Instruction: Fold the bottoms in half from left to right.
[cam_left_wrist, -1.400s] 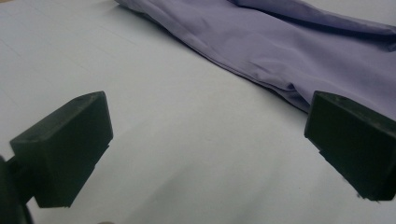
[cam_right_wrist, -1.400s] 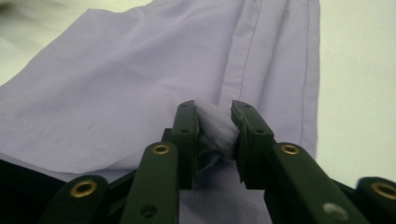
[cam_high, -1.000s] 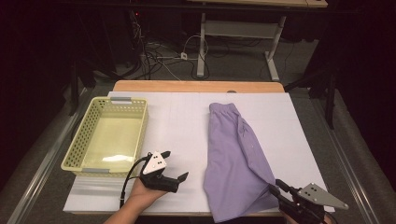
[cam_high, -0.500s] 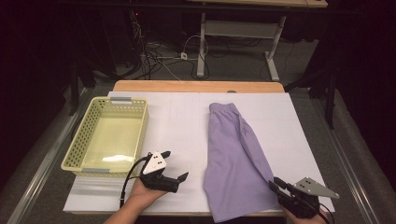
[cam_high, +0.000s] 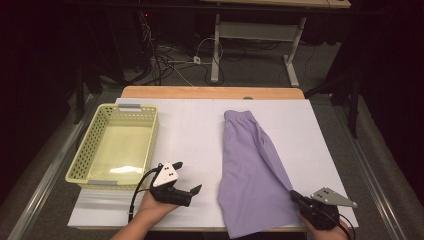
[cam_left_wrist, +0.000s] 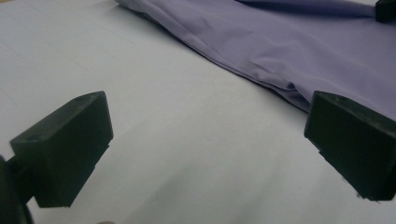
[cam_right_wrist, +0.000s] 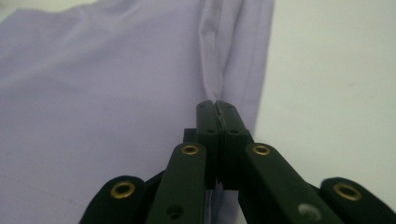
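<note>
The folded lilac cloth garment (cam_high: 255, 175) lay flat on the right half of the white worktop (cam_high: 195, 135), its elasticated waistband at the far end and its wider hem reaching the near edge. A raised fold ran along its right side, seen in the right gripper view as a ridge (cam_right_wrist: 233, 51) leading away from the jaws.

The right hand-held gripper (cam_high: 296, 196) sat at the garment's near right edge, low on the worktop. Its jaws had just been closing and stood pressed together, and in the right gripper view the black pads (cam_right_wrist: 208, 135) met at the edge of that fold; whether a pinch of cloth was caught between them could not be told for certain, though the tips lay right on the fabric.

The left hand-held gripper (cam_high: 192, 191) rested on the worktop just to the left of the garment, pointing towards it but apart from it. Its jaws stood wide, with bare white surface between them in the left gripper view and the lilac hem (cam_left_wrist: 289, 51) lying beyond.

Further left, a pale yellow perforated plastic basket (cam_high: 80, 160) stood at the worktop's left edge, well apart from the garment
</note>
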